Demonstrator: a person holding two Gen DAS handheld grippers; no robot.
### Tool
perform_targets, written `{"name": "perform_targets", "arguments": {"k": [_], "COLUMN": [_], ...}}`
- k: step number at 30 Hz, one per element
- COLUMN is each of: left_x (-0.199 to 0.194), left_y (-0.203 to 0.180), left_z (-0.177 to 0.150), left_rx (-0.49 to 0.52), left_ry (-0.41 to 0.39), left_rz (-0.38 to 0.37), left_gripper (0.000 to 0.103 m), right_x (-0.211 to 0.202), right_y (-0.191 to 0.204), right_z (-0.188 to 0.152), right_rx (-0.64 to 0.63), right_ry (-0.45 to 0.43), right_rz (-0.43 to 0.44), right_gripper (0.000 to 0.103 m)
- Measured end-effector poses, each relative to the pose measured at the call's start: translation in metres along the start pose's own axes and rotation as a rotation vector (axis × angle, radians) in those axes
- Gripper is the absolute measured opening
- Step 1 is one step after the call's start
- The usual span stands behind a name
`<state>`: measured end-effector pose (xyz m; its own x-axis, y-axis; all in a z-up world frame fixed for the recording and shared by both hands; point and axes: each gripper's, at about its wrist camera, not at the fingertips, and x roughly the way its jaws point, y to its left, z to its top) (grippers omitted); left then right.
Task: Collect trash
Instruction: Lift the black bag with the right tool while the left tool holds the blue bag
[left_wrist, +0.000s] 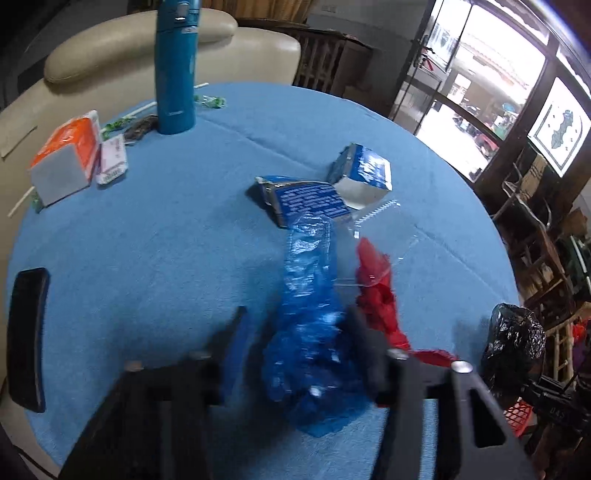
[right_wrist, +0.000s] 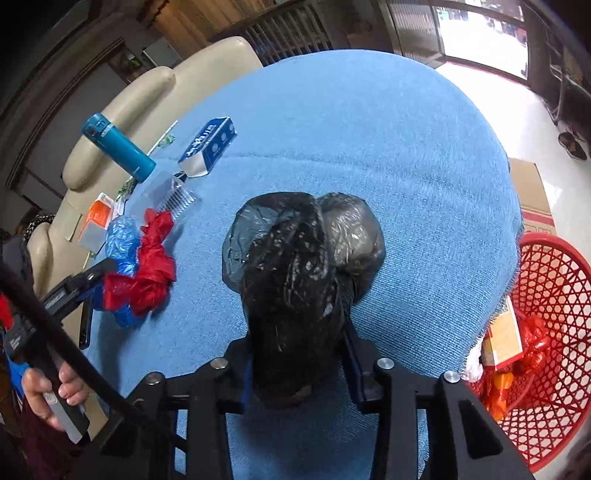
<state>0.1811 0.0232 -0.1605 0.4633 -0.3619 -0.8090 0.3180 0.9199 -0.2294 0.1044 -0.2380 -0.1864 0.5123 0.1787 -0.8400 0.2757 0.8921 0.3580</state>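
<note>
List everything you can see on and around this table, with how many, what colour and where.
black plastic bag: one, black, between the right gripper's fingers
blue plastic bag: one, blue, between the left gripper's fingers
red plastic bag: one, red, touching the blue plastic bag
clear wrapper: one, transparent, beyond the red plastic bag
cartons: two, blue and white, mid-table
flask: one, teal, upright at the far edge
tissue pack: one, orange and white, far left
phone: one, black, left edge
basket: one, red, beside the table, holding trash
tablecloth: one, blue
left gripper: one, black
right gripper: one, black
hand: one, on the left gripper's handle
</note>
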Motion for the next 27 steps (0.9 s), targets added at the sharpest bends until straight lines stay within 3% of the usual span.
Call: {"name": "perform_targets", "arguments": {"k": [8,13,19,20,24,27], "left_x": [-0.022,-0.034,-0.029,-0.028,-0.023,-0.016], "left_y": [-0.027,-0.03,-0.028,-0.028,-0.034,-0.032], "left_z": [-0.014,-0.029,-0.025,-0.024,-0.027,-0.033], "left_rx": [0.053,0.055,0.027,0.028,0.057,0.064], "left_ry": [-0.046,-0.034,-0.007,-0.009,-0.011,-0.004], "left_rz": [0.073,0.078,0.047,0.05,0.063,0.07], "left_gripper": [0.019,0.018,0.02,0.023,0.062,0.062], "right_x": [-0.061,-0.086,-0.083,-0.081,-0.075,-0.072], "right_y": [0.001,-0.015,-0.028,-0.026,-0.021,-0.018], "right_z": [-0.016,-0.027,-0.035,-0.034,-0.035,-0.035], "right_rx": [-0.088,-0.074,-0.046,-0.043,-0.051,-0.058], "right_ry": [-0.158,-0.211,-0.194,-0.188,-0.174,-0.167], "right_rz": [0.092,0.123,0.136,0.139,0.139,0.138], "right_gripper": [0.038,0.038,0.038,0.038,0.038,0.038]}}
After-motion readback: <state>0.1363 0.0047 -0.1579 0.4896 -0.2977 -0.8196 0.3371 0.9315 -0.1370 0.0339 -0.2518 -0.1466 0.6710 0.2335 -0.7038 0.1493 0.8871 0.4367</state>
